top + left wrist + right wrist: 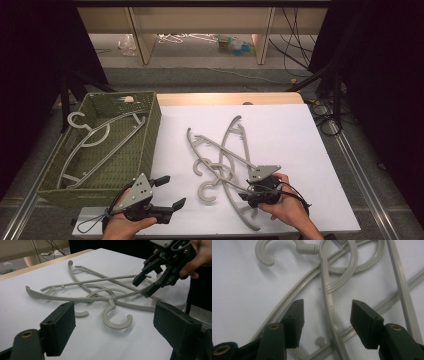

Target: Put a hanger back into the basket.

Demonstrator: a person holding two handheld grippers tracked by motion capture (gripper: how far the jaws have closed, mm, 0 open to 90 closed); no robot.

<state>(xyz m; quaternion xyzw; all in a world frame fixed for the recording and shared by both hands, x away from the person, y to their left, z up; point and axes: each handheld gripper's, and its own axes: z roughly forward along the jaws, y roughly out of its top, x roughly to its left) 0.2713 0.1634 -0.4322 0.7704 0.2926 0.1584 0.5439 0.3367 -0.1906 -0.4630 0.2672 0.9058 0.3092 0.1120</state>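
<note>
Several grey plastic hangers lie tangled on the white table top. My right gripper is down at the near end of the pile. Its jaws stand apart on either side of one thin hanger arm, and the pads are clear of it. In the left gripper view the right gripper hovers just over the crossing arms. My left gripper stays near the front edge, left of the pile, open wide with nothing in it. A big hook lies on the table ahead of its jaws.
A green woven basket stands at the table's left with a few hangers inside. Cables hang off the far right corner. Shelving legs stand on the floor beyond the table.
</note>
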